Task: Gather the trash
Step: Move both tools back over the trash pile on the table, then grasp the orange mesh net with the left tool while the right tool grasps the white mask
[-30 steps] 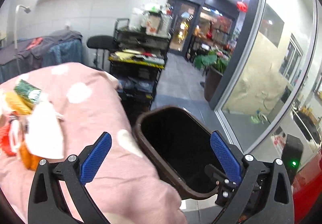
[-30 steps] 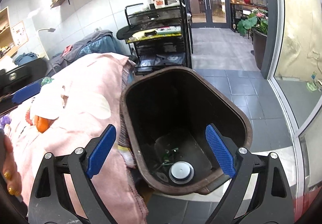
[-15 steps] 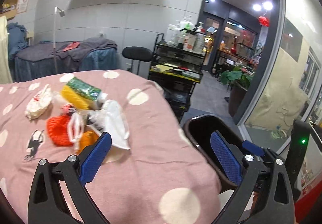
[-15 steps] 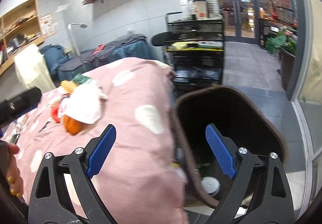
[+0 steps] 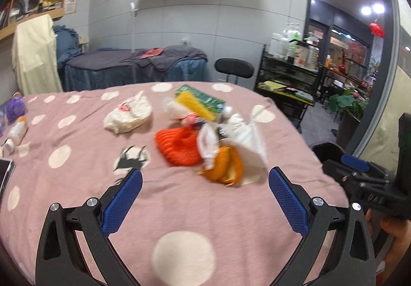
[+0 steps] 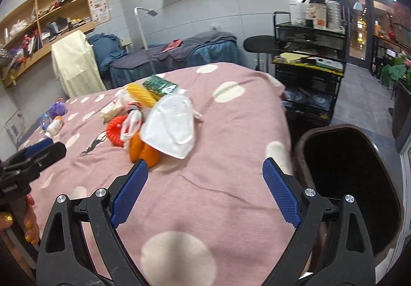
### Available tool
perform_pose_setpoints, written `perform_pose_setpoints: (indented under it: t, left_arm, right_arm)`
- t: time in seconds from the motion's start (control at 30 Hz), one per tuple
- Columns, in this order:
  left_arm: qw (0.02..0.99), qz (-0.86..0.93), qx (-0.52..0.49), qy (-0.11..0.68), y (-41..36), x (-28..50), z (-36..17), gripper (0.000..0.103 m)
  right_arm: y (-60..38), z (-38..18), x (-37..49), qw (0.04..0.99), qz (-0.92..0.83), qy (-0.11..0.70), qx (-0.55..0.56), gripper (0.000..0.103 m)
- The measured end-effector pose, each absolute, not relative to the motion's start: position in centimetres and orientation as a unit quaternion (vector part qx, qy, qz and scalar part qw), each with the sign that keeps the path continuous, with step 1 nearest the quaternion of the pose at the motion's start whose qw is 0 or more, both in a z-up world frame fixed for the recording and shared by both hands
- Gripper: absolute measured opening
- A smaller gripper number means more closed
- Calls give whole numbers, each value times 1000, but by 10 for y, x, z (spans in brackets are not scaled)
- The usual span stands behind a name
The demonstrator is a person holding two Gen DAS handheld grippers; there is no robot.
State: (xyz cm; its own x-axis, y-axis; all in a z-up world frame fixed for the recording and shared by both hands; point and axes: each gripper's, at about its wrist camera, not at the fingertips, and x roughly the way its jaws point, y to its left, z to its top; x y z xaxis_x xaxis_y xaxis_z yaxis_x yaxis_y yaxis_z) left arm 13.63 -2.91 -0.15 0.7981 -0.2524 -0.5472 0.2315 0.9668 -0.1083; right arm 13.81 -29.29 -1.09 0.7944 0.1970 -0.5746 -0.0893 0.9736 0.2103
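Observation:
A pile of trash lies on the pink polka-dot bed (image 5: 179, 209): a white face mask (image 6: 172, 126), orange peel (image 5: 226, 168), a red net (image 5: 179, 147), a yellow and green packet (image 5: 200, 102) and a crumpled white bag (image 5: 128, 116). My left gripper (image 5: 204, 202) is open and empty, above the bed short of the pile. My right gripper (image 6: 204, 192) is open and empty, over the bed's right part, with the mask ahead to the left. The brown trash bin (image 6: 349, 183) stands beside the bed to the right.
A purple item (image 5: 15, 108) and a small bottle (image 5: 18, 129) lie at the bed's left. A black trolley (image 6: 308, 67) with bottles and a black stool (image 5: 233, 69) stand beyond the bed. Another covered bed (image 5: 133, 65) is along the wall.
Both grippers have swung left from over the bin to over the bed. The trash pile has come to the middle of both views. Both stay open and empty.

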Motion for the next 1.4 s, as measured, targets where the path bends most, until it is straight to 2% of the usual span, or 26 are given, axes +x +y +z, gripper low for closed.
perform_pose_setpoints:
  t: [0.3,0.63,0.73,0.83,0.9,0.97,1.07,1.13,1.33,1.4]
  left_arm:
    - [936,-92,-57,335,42,140,-29,97]
    - [928,-88,-64,356,61,155,-37,97]
    - [925,-95,-58,364,58,162,-40,97]
    - [921,-104,-48,372,52,170,-41,97]
    - [919,-113,-43,376,48,176,-42,97]
    - [917,-119,-37,379,43,183,-41,96]
    - [911,-135,-42,388,37,200,-40,91]
    - [905,-145,-47,397,31,214,-41,84]
    - [895,-147,-30,420,8,257,-50,76]
    - [891,-146,-33,429,2,271,-54,70]
  right_arm:
    - [-245,-6,161,932,132,335,48,90]
    - [-216,-18,212,911,135,390,1,89]
    - [-211,-23,228,907,122,402,-15,76]
    - [-206,-29,245,902,117,415,-30,71]
    - [-204,-33,252,897,121,424,-36,59]
    - [-202,-36,257,892,128,433,-40,36]
    - [-202,-37,263,889,133,435,-41,18]
    - [-204,-36,265,889,136,435,-39,15]
    - [-203,-29,258,900,126,412,-61,7]
    - [-206,-27,257,903,122,407,-60,6]
